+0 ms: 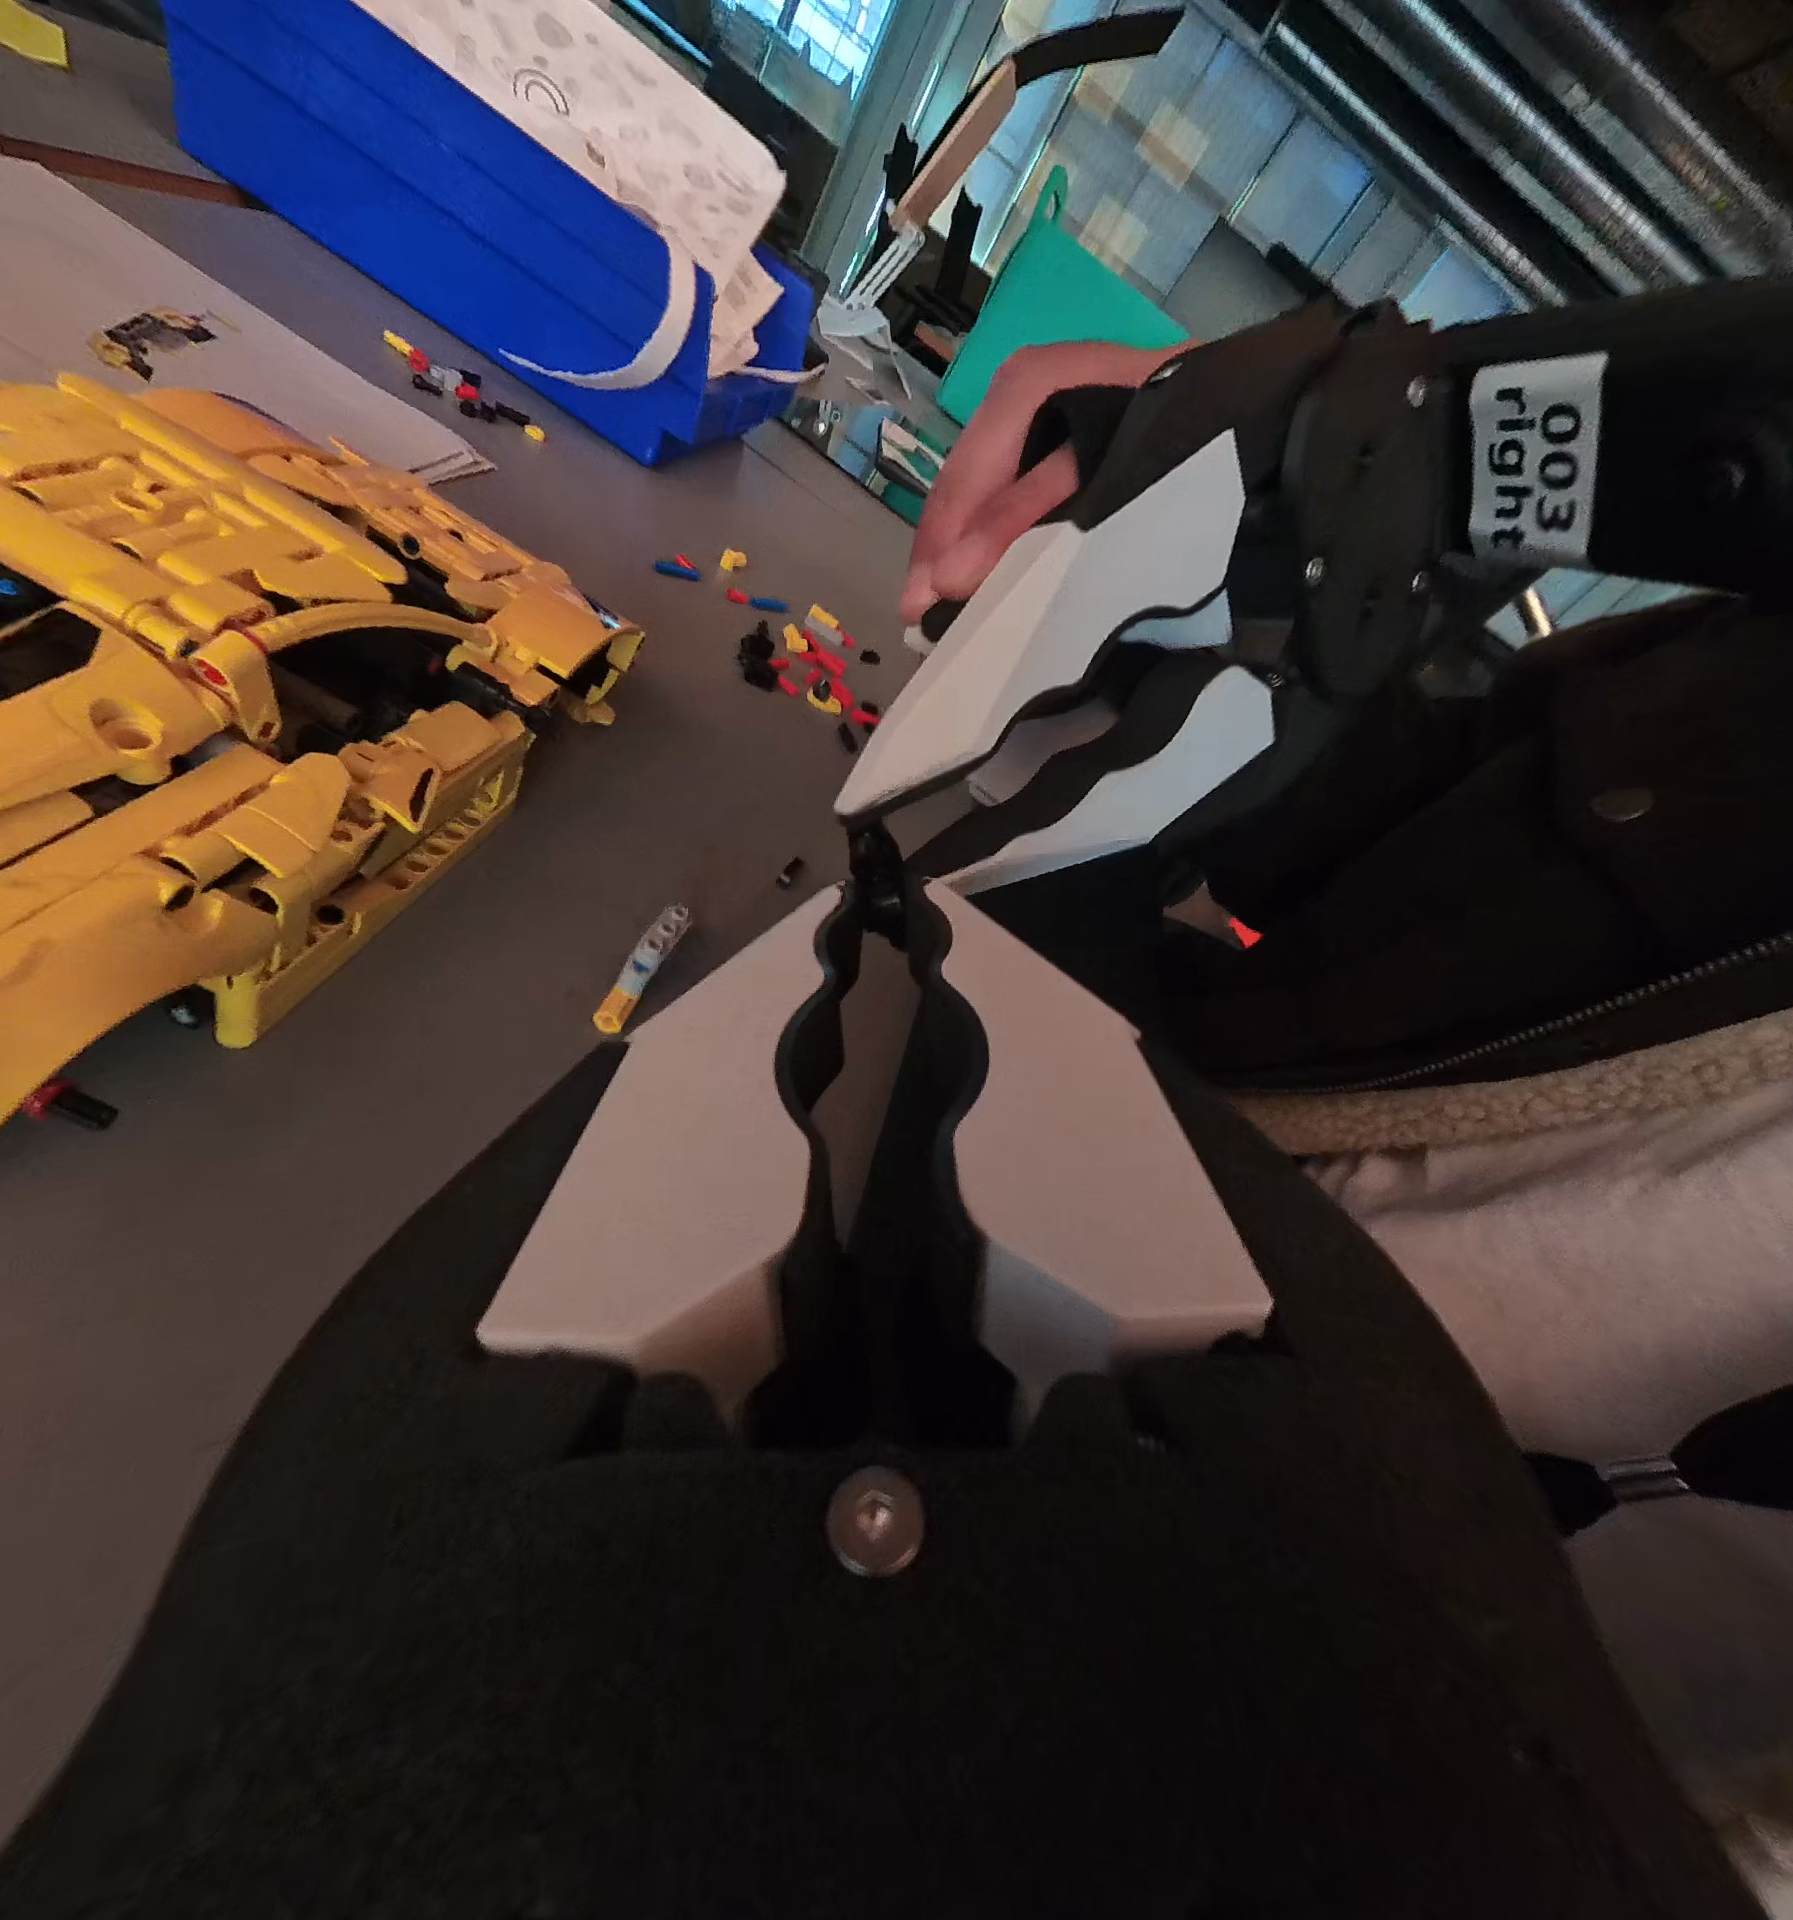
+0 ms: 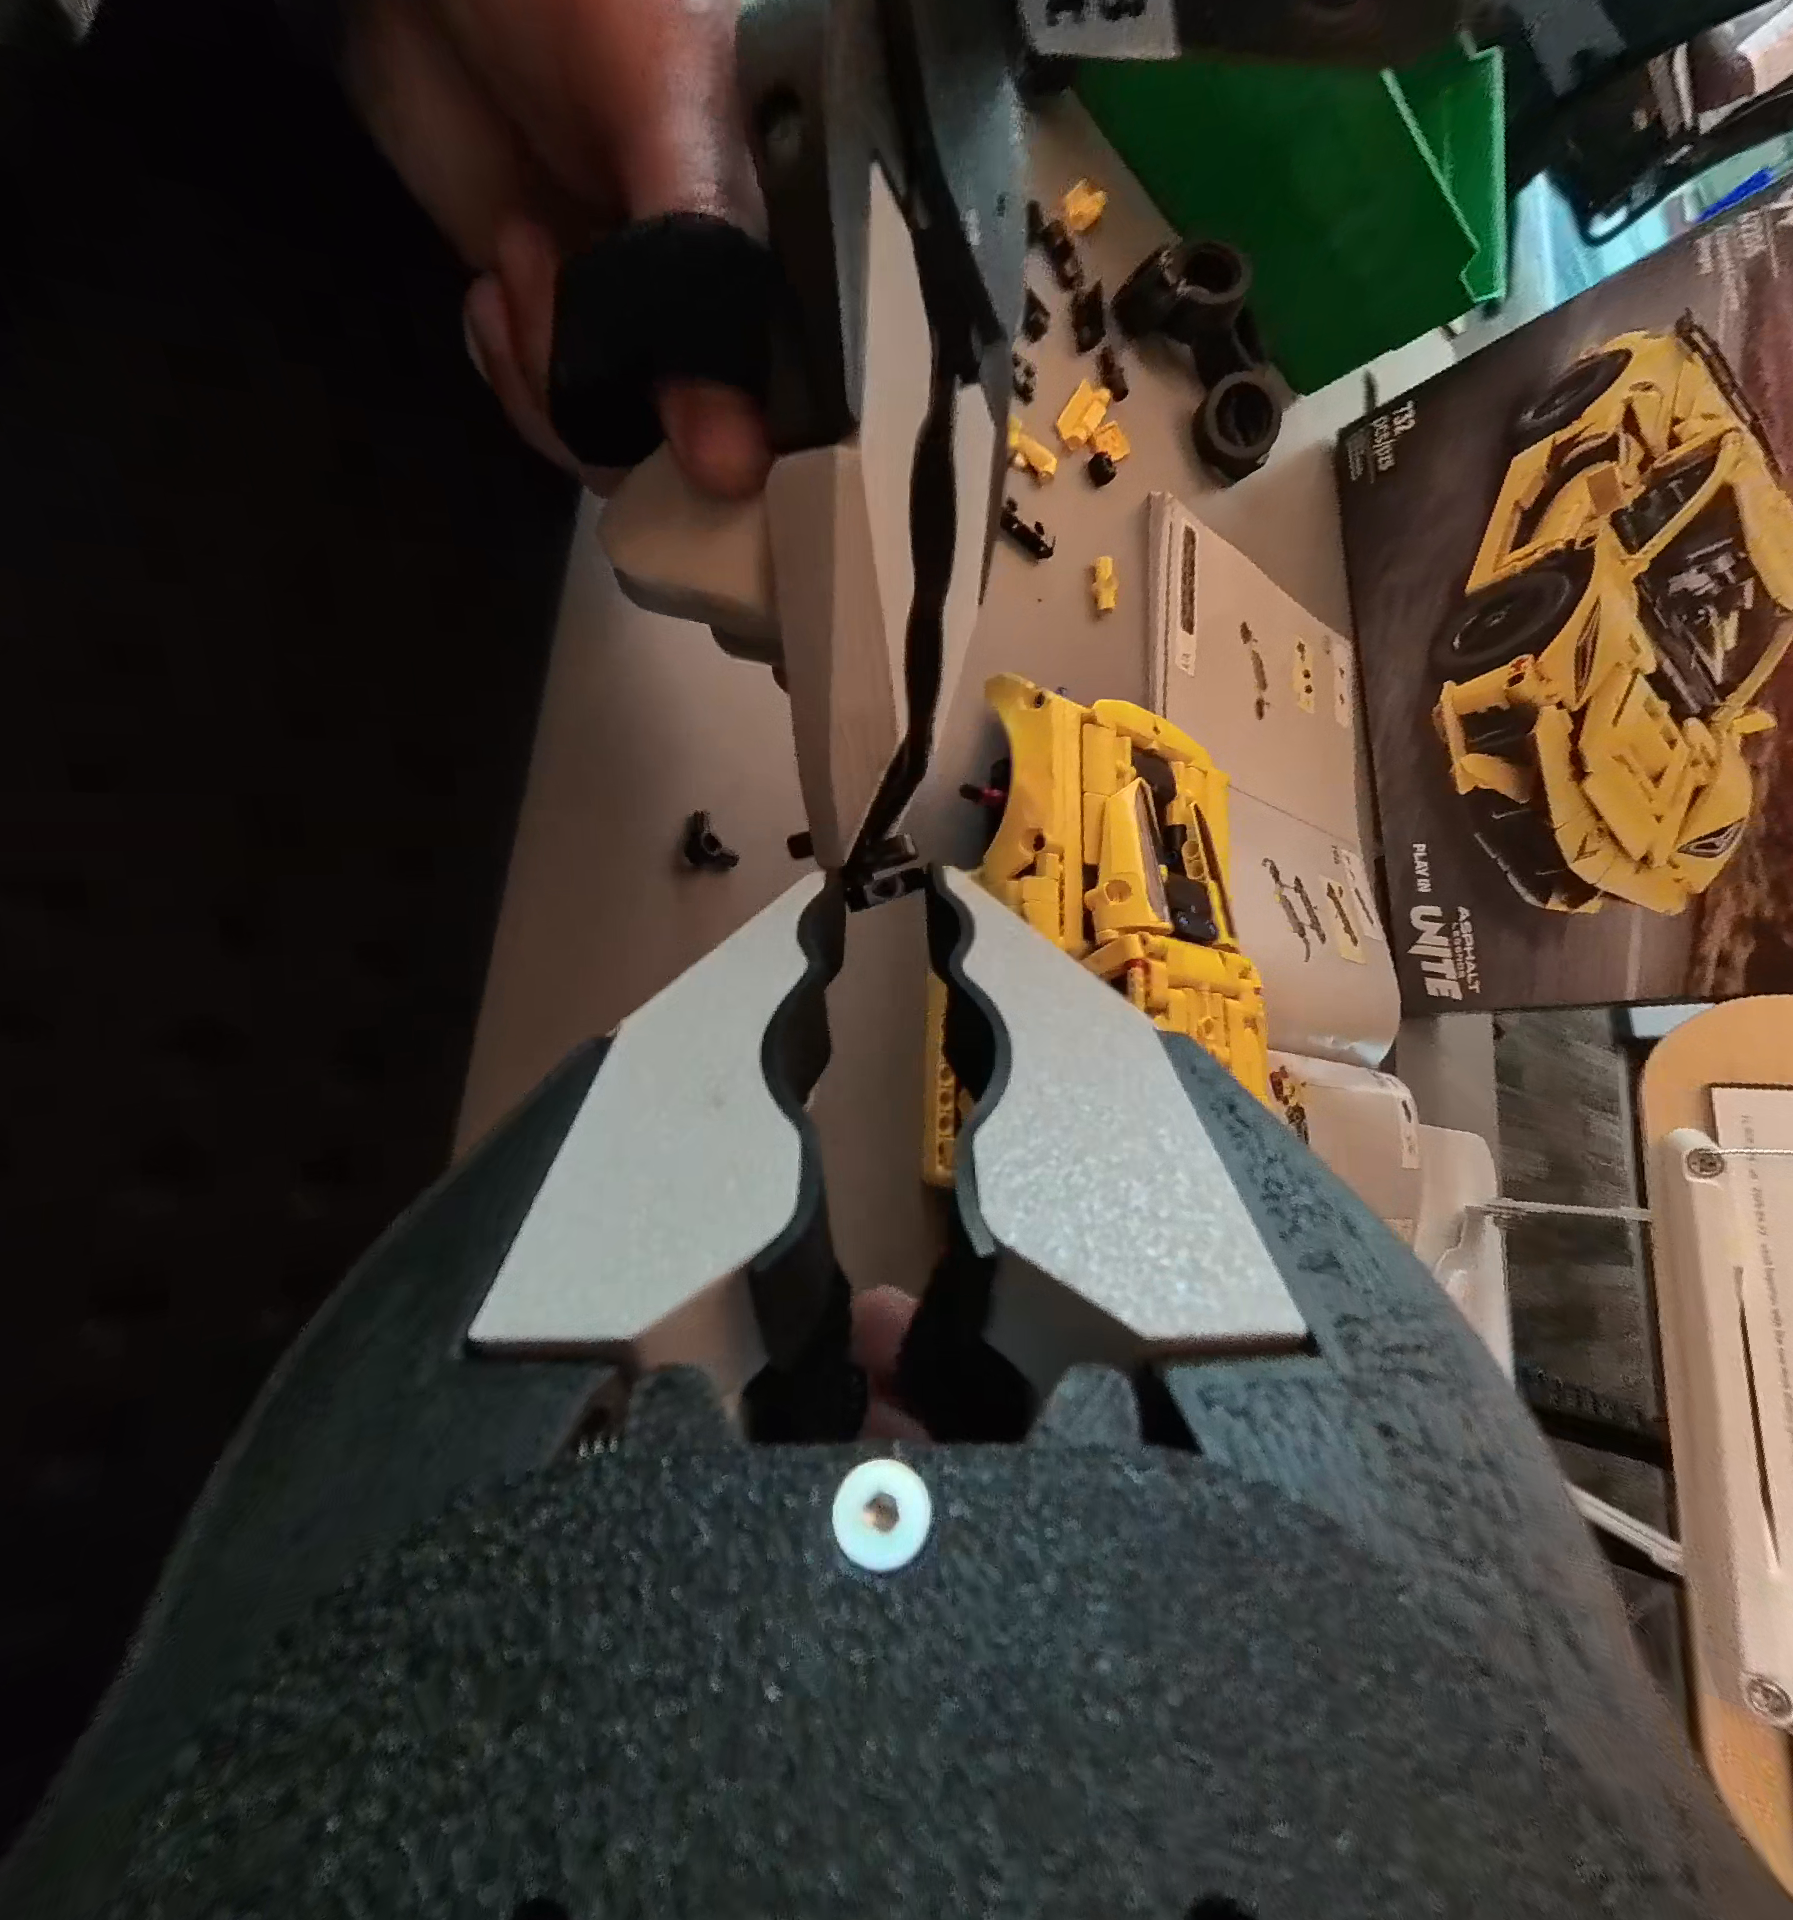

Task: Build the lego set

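A partly built yellow Lego car (image 1: 196,675) lies on the grey table (image 1: 580,831); it also shows in the right wrist view (image 2: 1110,862). My left gripper (image 1: 876,899) is shut on a small black Lego piece (image 1: 876,868), held above the table. My right gripper (image 2: 881,888) meets it tip to tip and is shut on the same small black piece (image 2: 884,881). In the left wrist view the right gripper (image 1: 861,821) comes in from the upper right. In the right wrist view the left gripper (image 2: 871,847) comes down from above. Whether the black piece is one part or two joined parts is not clear.
Loose red, black, yellow and blue pieces (image 1: 809,655) lie beside the car, and a yellow-and-white pin (image 1: 643,966) lies nearer. A blue bin (image 1: 435,208) stands behind. Black tyres (image 2: 1193,291), a green bin (image 2: 1287,177), the instruction booklet (image 2: 1256,675) and the set's box (image 2: 1598,623) lie around the car. Both grippers' tips are roughly 8 centimetres from the yellow-and-white pin (image 1: 643,966).
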